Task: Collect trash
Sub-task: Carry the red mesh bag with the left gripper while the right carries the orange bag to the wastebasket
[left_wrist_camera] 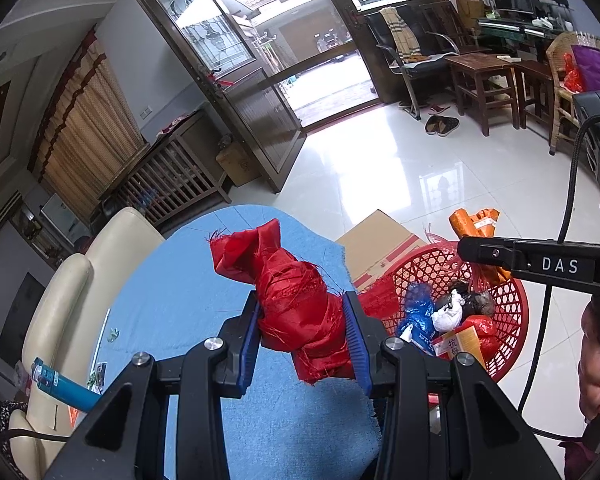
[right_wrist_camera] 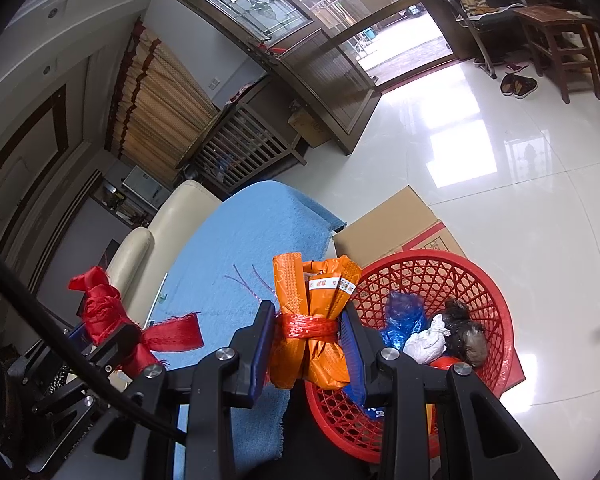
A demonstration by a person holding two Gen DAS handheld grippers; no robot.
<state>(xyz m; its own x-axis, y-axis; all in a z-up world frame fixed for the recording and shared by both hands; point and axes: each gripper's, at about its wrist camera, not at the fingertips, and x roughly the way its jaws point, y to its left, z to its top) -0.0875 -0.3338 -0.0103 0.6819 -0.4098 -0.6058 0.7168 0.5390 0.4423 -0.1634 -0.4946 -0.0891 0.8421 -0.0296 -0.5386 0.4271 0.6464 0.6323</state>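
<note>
Blue-padded fingers (left_wrist_camera: 249,332) of the left gripper (left_wrist_camera: 303,326) press on both sides of a crumpled red cloth bundle (left_wrist_camera: 296,300), gripping it above the blue cloth (left_wrist_camera: 168,300) that covers the table. To the right, off the table's edge, a red basket (left_wrist_camera: 512,308) on the floor holds a blue bag (left_wrist_camera: 416,304), a white wad (left_wrist_camera: 448,314), a dark lump (left_wrist_camera: 478,300) and a printed carton (left_wrist_camera: 460,342). A cardboard box (left_wrist_camera: 376,240) lies just beyond the basket. The right gripper reaches in from the right edge over the basket's far rim, the orange bundle (left_wrist_camera: 474,222) showing past it. A cream sofa (left_wrist_camera: 72,292) stands left of the table.

From the right wrist, the right gripper (right_wrist_camera: 310,342) has its fingers (right_wrist_camera: 262,340) clamped on an orange bundle (right_wrist_camera: 320,320) tied with a red band, held over the table edge just left of the red basket (right_wrist_camera: 496,320). The basket's blue bag (right_wrist_camera: 402,316), white wad (right_wrist_camera: 426,342) and dark lump (right_wrist_camera: 466,332) lie near its right side. At far left, the left gripper holds the red cloth bundle (right_wrist_camera: 100,308) over the blue cloth (right_wrist_camera: 236,248).
</note>
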